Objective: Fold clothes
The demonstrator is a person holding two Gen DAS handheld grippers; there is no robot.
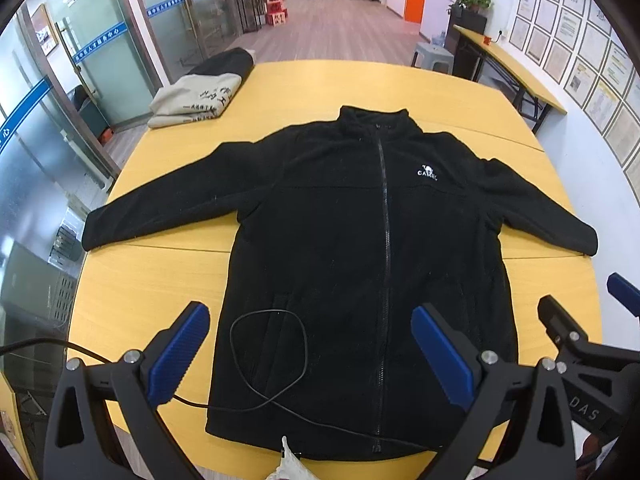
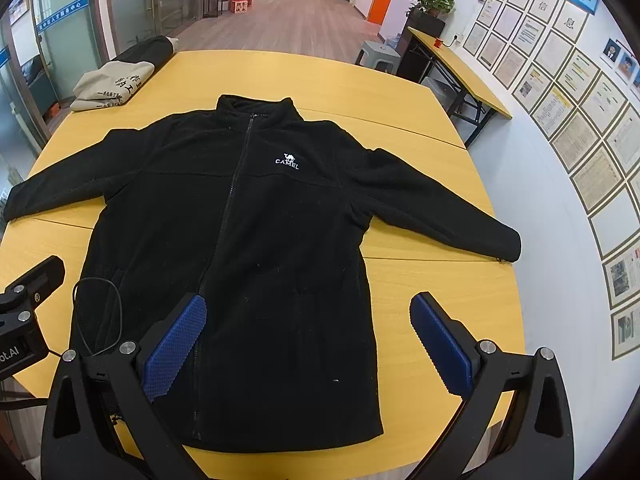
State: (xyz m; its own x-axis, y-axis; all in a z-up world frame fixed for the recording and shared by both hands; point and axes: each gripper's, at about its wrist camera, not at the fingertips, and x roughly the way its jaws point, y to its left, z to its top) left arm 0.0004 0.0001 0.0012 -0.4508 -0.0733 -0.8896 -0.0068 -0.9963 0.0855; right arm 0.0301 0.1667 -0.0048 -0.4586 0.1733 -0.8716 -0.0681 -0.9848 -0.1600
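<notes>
1. Left wrist view: the black fleece zip-up jacket (image 1: pixel 360 248) lies flat, front up, sleeves spread, in the middle of the yellow wooden table (image 1: pixel 320 84). Its hem is partly hidden behind the left gripper (image 1: pixel 308 356), whose blue-padded fingers stand wide apart and hold nothing.
2. A thin black cable (image 1: pixel 268 356) loops across the jacket's lower front. The right gripper (image 1: pixel 580 312) is cut off at the frame's right edge.
3. Right wrist view: the right gripper (image 2: pixel 308 340), fingers spread and empty, hovers above the jacket (image 2: pixel 280 240) near its hem.
4. A folded beige printed garment (image 2: pixel 112 84) sits at the table's far left corner, a dark garment (image 2: pixel 144 52) beside it.
5. Framed papers (image 2: pixel 560 92) cover the right wall.
</notes>
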